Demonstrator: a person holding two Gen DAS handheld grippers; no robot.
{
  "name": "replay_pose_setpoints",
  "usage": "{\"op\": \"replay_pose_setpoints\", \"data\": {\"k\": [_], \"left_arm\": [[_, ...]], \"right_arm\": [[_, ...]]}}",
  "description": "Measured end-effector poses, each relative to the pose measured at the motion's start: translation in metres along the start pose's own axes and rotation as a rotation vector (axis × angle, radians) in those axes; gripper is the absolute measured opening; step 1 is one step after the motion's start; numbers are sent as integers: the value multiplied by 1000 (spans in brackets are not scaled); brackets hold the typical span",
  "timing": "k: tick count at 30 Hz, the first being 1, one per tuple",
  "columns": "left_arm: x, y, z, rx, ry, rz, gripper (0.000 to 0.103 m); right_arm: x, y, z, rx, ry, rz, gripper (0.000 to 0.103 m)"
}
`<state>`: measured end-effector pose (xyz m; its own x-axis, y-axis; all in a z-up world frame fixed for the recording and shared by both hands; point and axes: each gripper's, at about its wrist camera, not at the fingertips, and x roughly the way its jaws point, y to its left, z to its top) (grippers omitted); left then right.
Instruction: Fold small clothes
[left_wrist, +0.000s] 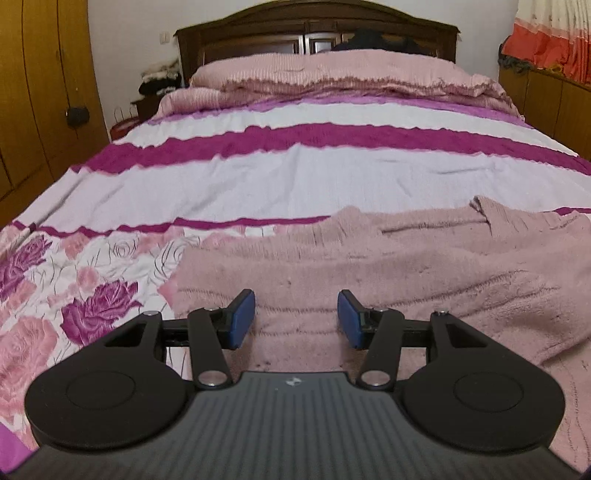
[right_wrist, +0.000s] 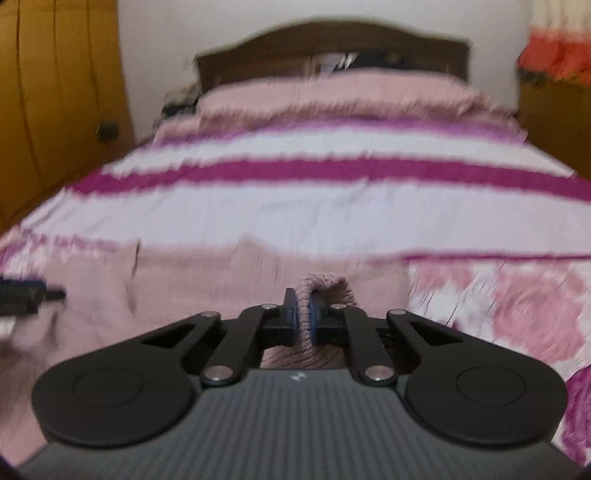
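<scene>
A dusty-pink fleece garment (left_wrist: 388, 266) lies spread on the bed's near end. My left gripper (left_wrist: 296, 318) is open, its blue pads (left_wrist: 242, 319) wide apart just above the garment's left part, holding nothing. In the blurred right wrist view my right gripper (right_wrist: 302, 319) is shut on a bunched fold of the pink garment (right_wrist: 325, 286), lifted a little above the rest of the cloth (right_wrist: 184, 295). The left gripper's tip (right_wrist: 26, 295) shows at the left edge of that view.
The bed has a white and magenta striped cover (left_wrist: 295, 177) with pink roses (left_wrist: 96, 310) near the front. A folded pink blanket (left_wrist: 332, 74) and dark headboard (left_wrist: 314, 33) are at the far end. Wooden wardrobes (left_wrist: 40, 92) stand left, a cabinet (left_wrist: 546, 96) right.
</scene>
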<state>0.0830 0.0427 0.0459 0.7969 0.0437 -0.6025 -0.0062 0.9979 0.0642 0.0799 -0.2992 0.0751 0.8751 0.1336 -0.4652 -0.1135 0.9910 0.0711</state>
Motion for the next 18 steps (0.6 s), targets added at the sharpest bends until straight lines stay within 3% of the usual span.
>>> {"op": "replay_pose_setpoints", "data": {"k": [2,8,12,14,16,18], "left_arm": [[3,1,-1,-3,-4,1,58],[22,4,-9,-4,22,16,58],[25,4,-9,12,25,16,58],[24,5,-7,10,30,12,58],[19,7,-5,10,37,9,58],[11,8,-3,12,42,9,58]], "right_arm": [[2,-5,3,11,-14,-70,9],[48,-21,-24,37,168,-123,10],[46,-21,-27,49,147,-126,11],[41,-24,-21,75,156,-119,16],[32,-29,-16,104,154,-112,37],[16,-31,-12,120,136,-103,50]]}}
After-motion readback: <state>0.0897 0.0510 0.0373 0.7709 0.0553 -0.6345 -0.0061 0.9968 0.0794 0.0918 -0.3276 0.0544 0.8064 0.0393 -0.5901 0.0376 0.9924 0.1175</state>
